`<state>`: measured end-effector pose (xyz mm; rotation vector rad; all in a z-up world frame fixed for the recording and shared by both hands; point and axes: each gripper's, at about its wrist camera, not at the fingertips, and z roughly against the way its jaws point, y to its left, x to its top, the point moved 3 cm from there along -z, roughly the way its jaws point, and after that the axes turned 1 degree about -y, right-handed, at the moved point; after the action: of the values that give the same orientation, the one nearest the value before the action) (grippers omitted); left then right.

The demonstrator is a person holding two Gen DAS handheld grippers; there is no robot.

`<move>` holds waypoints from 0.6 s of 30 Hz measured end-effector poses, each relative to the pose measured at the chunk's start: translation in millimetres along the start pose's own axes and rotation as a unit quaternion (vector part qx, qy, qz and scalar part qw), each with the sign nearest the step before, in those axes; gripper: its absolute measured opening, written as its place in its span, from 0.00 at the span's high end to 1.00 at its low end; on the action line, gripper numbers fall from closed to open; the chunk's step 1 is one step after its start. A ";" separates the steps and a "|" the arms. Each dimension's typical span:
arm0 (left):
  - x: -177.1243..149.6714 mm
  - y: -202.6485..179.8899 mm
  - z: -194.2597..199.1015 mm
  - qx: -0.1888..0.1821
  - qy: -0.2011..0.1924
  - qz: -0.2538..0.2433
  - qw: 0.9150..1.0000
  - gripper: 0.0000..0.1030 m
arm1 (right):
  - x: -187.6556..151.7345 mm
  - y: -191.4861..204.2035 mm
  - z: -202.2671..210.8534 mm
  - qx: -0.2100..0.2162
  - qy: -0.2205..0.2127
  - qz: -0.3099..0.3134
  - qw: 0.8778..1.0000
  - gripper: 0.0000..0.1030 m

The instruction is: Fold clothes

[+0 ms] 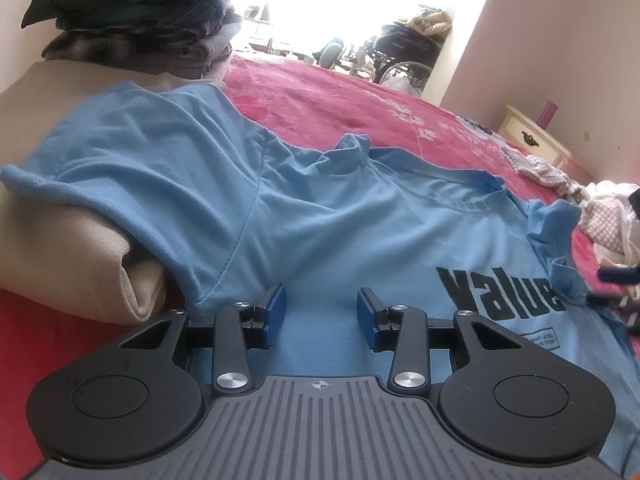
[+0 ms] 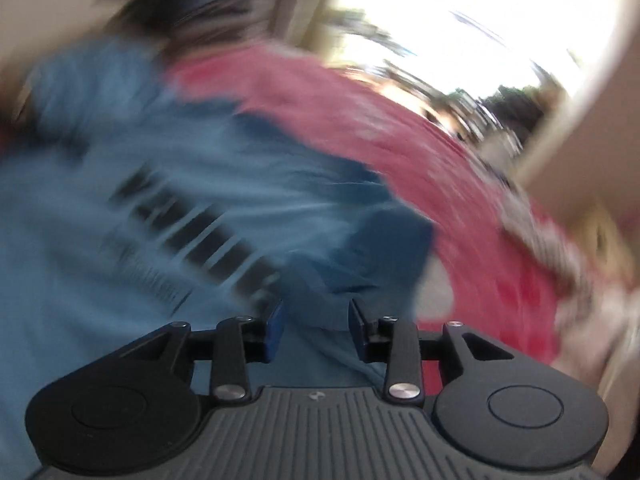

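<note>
On the far left a stack of folded dark clothes (image 1: 136, 20) sits on a beige folded blanket (image 1: 68, 240), which lies on the red bedspread (image 1: 340, 100). The light blue T-shirt (image 1: 320, 216) is spread across the bed, its left sleeve draped up over the blanket and its collar toward the far side. Black lettering shows on its chest at the right.

The left gripper (image 1: 322, 300) hangs low over the near part of the shirt, its blue pads spread apart with only flat cloth showing between them, nothing pinched.

Further right, a heap of patterned, unfolded laundry (image 1: 592, 208) lies on the bedspread, and a cream nightstand (image 1: 532, 136) stands against the far wall.

The right wrist view is badly smeared. The right gripper (image 2: 316, 320) has its pads apart over the shirt's right side, where a darker blue fold of fabric lies just ahead of the fingertips; I cannot tell whether it touches them.
</note>
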<state>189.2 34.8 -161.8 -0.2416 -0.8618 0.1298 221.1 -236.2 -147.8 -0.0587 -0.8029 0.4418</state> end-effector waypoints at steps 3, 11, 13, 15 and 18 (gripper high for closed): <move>0.1 0.2 -0.2 0.000 0.000 0.002 1.000 0.62 | 4.4 -46.0 -6.9 0.015 -0.009 -0.169 0.985 0.64; -0.7 -1.1 -1.2 0.001 -0.002 -0.005 1.000 0.62 | 1.4 -104.7 -28.7 0.033 -0.051 -0.361 0.931 0.58; -0.6 -0.8 -1.6 0.001 -0.002 -0.005 1.000 0.62 | 1.1 -111.8 -31.0 0.057 -0.072 -0.385 0.918 0.44; -0.5 -0.6 -1.9 0.001 -0.002 -0.005 1.000 0.61 | 0.8 -118.0 -33.1 0.075 -0.093 -0.403 0.907 0.36; -0.8 -1.0 -2.0 0.001 -0.003 -0.008 1.000 0.61 | -3.4 -123.7 -41.7 0.082 -0.094 -0.418 0.900 0.35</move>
<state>190.3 33.4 -163.4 -0.2332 -0.8694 0.1170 293.0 -345.1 -152.4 0.4813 -0.8967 -0.3112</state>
